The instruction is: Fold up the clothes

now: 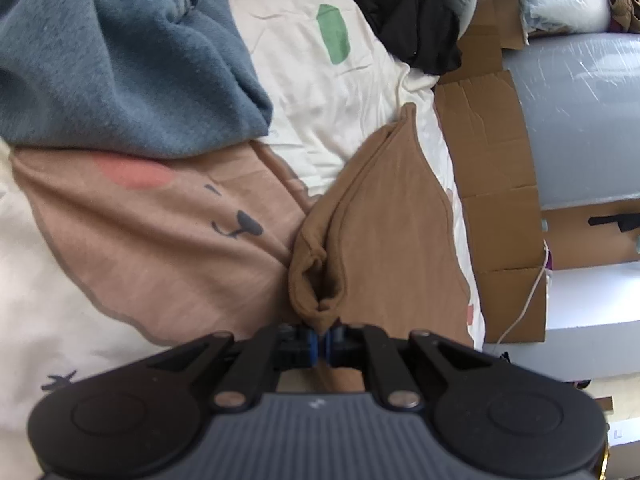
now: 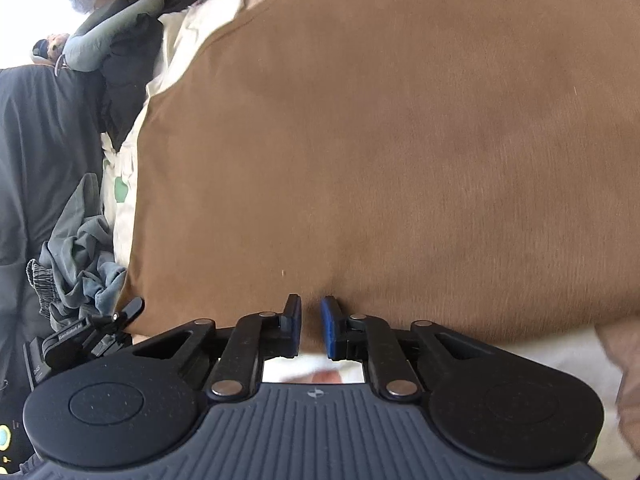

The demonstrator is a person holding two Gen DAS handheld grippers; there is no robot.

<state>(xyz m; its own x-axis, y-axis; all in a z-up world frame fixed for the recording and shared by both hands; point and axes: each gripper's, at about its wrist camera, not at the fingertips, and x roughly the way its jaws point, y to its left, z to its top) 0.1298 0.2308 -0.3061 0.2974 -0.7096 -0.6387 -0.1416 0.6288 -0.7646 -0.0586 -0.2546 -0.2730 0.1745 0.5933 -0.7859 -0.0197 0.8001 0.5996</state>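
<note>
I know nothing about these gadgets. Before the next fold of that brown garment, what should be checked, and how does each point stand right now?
1. Left gripper pinching the brown garment: ok, its jaws are shut on a bunched edge.
2. Right gripper holding the cloth: not ok, jaws slightly apart, with brown fabric only lying between the tips.
3. Garment flat: not ok in the left wrist view, where it is folded and puckered at the grip.
4. Blue sweatshirt away from the garment: ok.
5. Bedsheet free beyond the garment: ok.
6. Garment's far edge: cannot tell.
</note>
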